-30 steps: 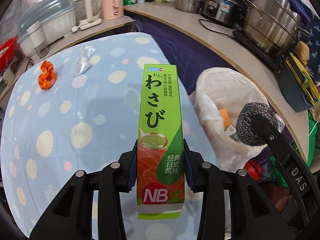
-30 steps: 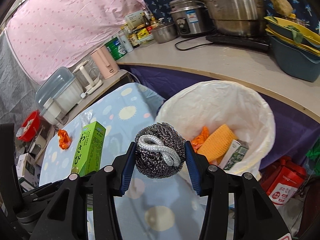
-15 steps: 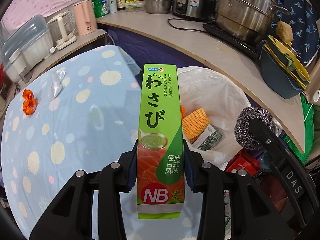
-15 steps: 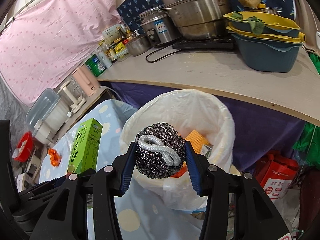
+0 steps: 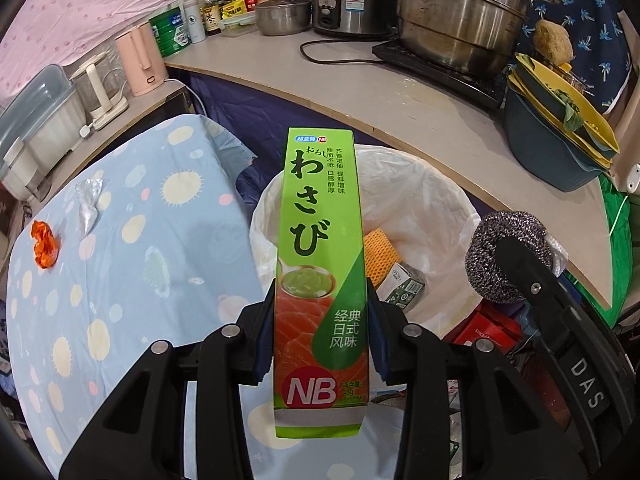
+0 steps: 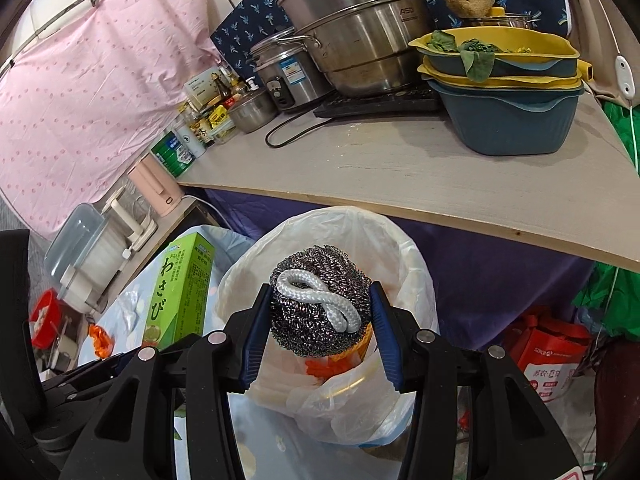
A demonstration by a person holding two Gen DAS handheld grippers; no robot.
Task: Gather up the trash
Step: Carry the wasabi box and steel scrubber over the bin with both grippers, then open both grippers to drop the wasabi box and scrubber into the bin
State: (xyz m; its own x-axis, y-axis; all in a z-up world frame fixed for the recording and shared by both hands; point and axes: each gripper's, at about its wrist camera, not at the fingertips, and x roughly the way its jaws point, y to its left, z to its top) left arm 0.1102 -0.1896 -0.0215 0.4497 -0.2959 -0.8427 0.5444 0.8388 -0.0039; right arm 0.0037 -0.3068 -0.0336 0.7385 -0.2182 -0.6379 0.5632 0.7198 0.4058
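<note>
My left gripper [image 5: 320, 336] is shut on a green wasabi box [image 5: 320, 240] and holds it upright over the near rim of the white-lined trash bin [image 5: 432, 200]. My right gripper [image 6: 318, 332] is shut on a steel wool scrubber [image 6: 316, 308] with a white cord loop, above the bin's bag [image 6: 404, 264]. The scrubber [image 5: 508, 236] also shows in the left wrist view, right of the bin. Inside the bin lie an orange sponge [image 5: 380, 248] and a small carton [image 5: 400, 286]. An orange wrapper [image 5: 44, 244] and a clear plastic scrap [image 5: 88, 204] lie on the table.
The table has a blue spotted cloth [image 5: 132, 272] to the left of the bin. A curved counter [image 5: 400, 104] behind the bin carries pots, a rice cooker, bottles and stacked basins [image 5: 560, 136]. A red bag [image 6: 548, 356] stands on the floor to the right.
Both grippers have moved toward the bin with their loads. The wasabi box now stands over the bin's near rim and the scrubber over its opening.
</note>
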